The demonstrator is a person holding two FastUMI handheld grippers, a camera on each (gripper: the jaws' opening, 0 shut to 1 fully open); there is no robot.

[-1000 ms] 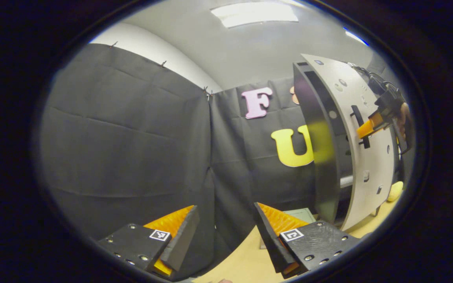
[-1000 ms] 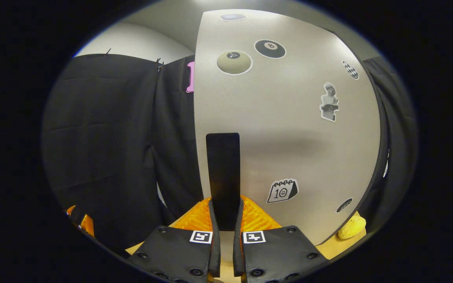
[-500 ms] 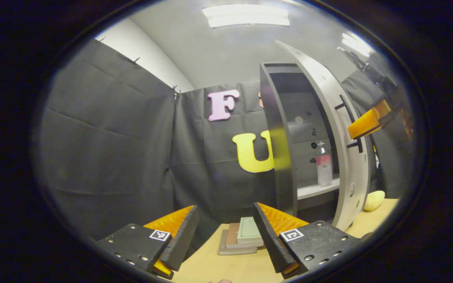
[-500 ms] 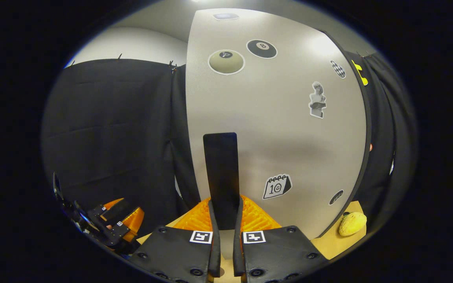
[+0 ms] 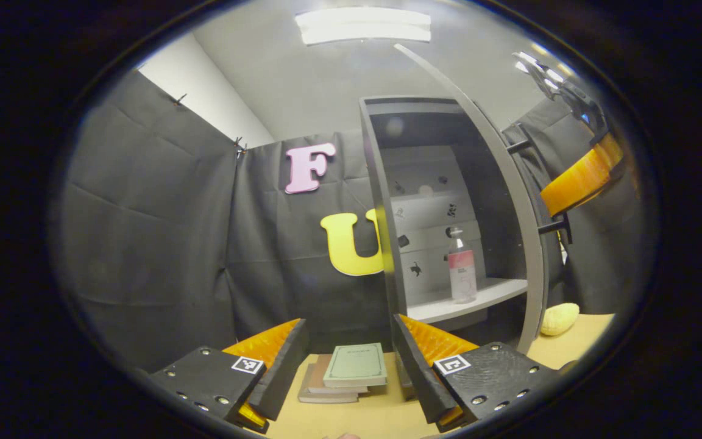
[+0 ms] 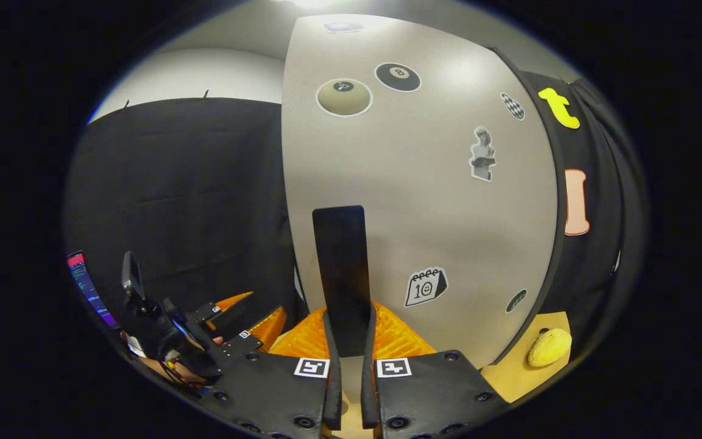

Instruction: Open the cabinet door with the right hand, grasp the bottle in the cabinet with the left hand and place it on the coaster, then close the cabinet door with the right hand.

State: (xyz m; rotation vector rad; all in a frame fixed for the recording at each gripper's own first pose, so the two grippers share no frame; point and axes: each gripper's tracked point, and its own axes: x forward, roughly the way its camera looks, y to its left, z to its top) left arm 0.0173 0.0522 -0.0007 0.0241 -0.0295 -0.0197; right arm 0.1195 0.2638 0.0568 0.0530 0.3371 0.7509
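Wooden table (image 5: 381, 417) at the bottom of the left gripper view carries a stack of books (image 5: 351, 378) between the left tool's (image 5: 351, 360) widely spread fingers, which grip nothing. Right of centre, the cabinet door (image 5: 509, 201) stands swung out, leaving the bottle (image 5: 462, 268) upright on its shelf (image 5: 473, 300) with open room in front. A yellow lump (image 5: 558, 318) lies lower right. In the right gripper view, the right tool (image 6: 351, 332) is clamped narrowly on the door's black handle (image 6: 342, 268).

Black cloth walls (image 5: 162, 244), ceiling light (image 5: 363, 25) — wooden table (image 5: 570, 347).
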